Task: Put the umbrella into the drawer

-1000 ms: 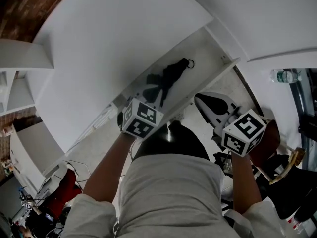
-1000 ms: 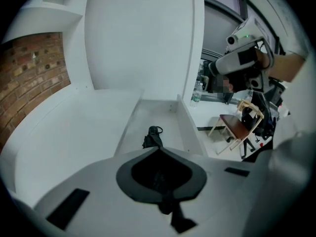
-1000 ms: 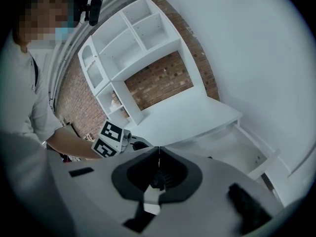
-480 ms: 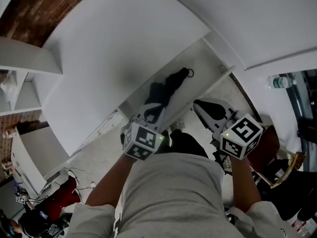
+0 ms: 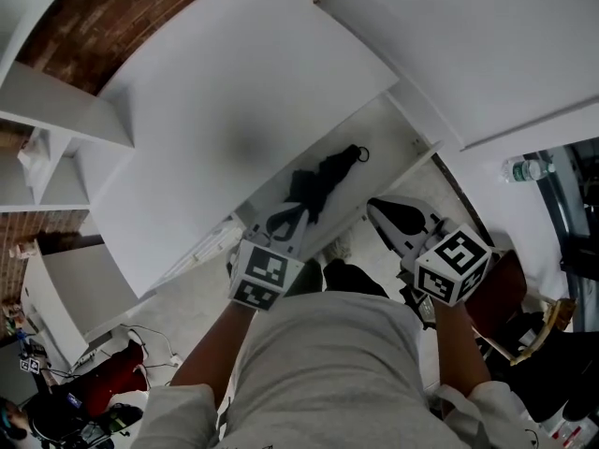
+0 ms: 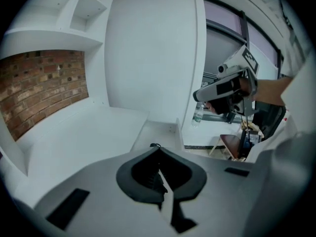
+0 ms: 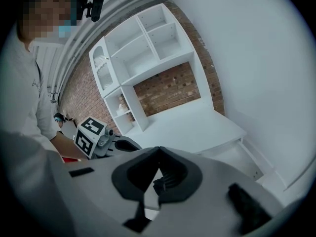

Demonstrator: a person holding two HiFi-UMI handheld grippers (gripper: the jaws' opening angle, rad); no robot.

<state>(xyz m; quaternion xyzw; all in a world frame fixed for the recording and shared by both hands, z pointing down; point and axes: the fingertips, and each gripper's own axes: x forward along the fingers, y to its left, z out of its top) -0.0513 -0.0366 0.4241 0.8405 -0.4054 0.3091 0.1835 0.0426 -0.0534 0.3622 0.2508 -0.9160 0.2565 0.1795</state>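
The left gripper (image 5: 295,213) has drawn back and up from the drawer (image 5: 398,129) since a second ago: its marker cube (image 5: 267,274) now sits lower in the head view and its jaws, earlier tucked in over the drawer, now show in full. The right gripper (image 5: 374,207) has risen a little too, while the umbrella (image 5: 323,178) lies where it did. It is folded and black, resting slantwise on the white floor of the open drawer, with its strap loop (image 5: 360,153) at the far end. In the head view the left gripper's tips hang just over the umbrella's near end without holding it. Its own view shows the jaws pressed together with nothing between them, and only the loop peeks out past the tips. The right gripper hovers by the drawer's front edge, to the right of the umbrella and apart from it. Its jaws are also closed tip to tip and empty. By count there is one umbrella and one drawer, pulled out from under the one white desk top (image 5: 234,110). There are two grippers, each held in one hand, with two marker cubes, the right one (image 5: 452,265) well apart from the left. At the left edge stands one white shelf unit (image 5: 56,157) against a brick wall (image 5: 140,7), and at the right edge one clear bottle (image 5: 524,168) lies well clear of everything else.
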